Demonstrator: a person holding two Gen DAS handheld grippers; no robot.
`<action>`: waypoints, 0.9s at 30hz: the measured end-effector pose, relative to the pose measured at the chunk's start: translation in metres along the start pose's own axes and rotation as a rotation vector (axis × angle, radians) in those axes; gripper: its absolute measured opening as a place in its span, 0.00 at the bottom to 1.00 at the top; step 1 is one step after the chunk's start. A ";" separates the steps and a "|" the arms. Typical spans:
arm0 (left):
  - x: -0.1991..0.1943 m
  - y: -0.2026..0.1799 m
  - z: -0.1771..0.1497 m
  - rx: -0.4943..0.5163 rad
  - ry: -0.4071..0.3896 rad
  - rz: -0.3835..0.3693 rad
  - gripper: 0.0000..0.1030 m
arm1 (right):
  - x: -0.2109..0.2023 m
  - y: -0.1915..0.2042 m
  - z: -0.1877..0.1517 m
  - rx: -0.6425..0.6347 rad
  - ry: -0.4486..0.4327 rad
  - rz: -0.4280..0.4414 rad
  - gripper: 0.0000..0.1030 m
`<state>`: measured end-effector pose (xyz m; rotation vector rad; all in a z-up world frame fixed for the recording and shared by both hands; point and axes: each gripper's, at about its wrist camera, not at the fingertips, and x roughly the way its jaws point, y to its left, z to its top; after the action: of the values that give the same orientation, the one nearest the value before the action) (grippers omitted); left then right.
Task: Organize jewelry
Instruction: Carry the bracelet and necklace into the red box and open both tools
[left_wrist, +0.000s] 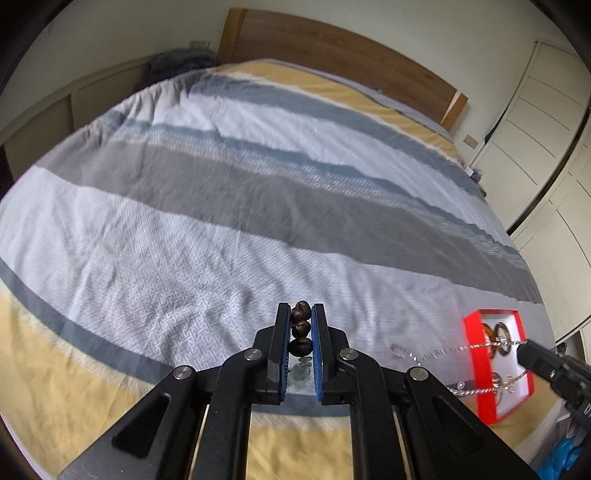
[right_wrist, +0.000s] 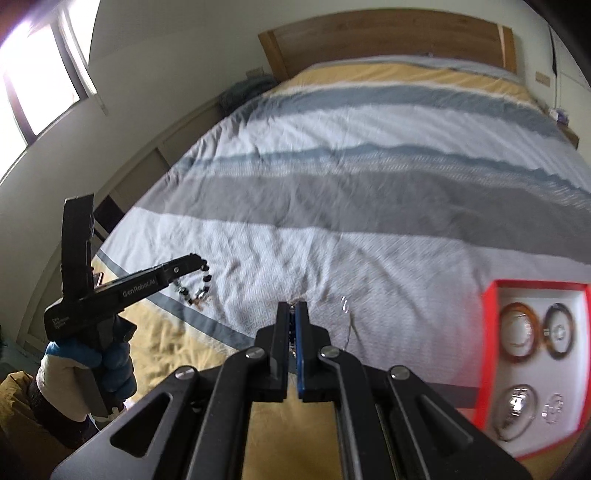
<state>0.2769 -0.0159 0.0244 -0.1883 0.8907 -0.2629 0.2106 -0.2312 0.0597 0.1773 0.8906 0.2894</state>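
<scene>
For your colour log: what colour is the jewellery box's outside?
Bright red box, white inside; right wrist view.

I am holding the left gripper (left_wrist: 301, 314) angled downward, its jaws clamping a dark beaded bracelet (left_wrist: 300, 326). My gloved left hand (right_wrist: 94, 369) is gripping its handle. The right gripper (right_wrist: 293, 308) is pinching a silver chain (left_wrist: 461, 349).

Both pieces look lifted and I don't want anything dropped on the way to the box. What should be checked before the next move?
1. Left claw shut on the dark bead bracelet: ok.
2. Right claw shut on the silver chain: ok.
3. Chain hanging free of the bedspread: cannot tell, blurred.
4. Red box open and in view: ok.
5. Free room in the box: cannot tell; two amber bangles and other pieces already lie inside.
6. Bracelet's loose loop clear of the other claw: ok.
</scene>
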 end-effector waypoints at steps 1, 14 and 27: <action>-0.009 -0.005 0.000 0.006 -0.010 -0.001 0.10 | -0.011 -0.001 0.001 0.001 -0.015 -0.005 0.02; -0.082 -0.101 -0.002 0.124 -0.104 -0.069 0.10 | -0.142 -0.032 -0.002 0.002 -0.194 -0.097 0.02; -0.033 -0.245 -0.028 0.305 -0.028 -0.206 0.10 | -0.191 -0.129 -0.011 0.096 -0.247 -0.204 0.02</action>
<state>0.1990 -0.2403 0.0972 0.0001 0.7936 -0.5816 0.1108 -0.4141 0.1591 0.2048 0.6711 0.0330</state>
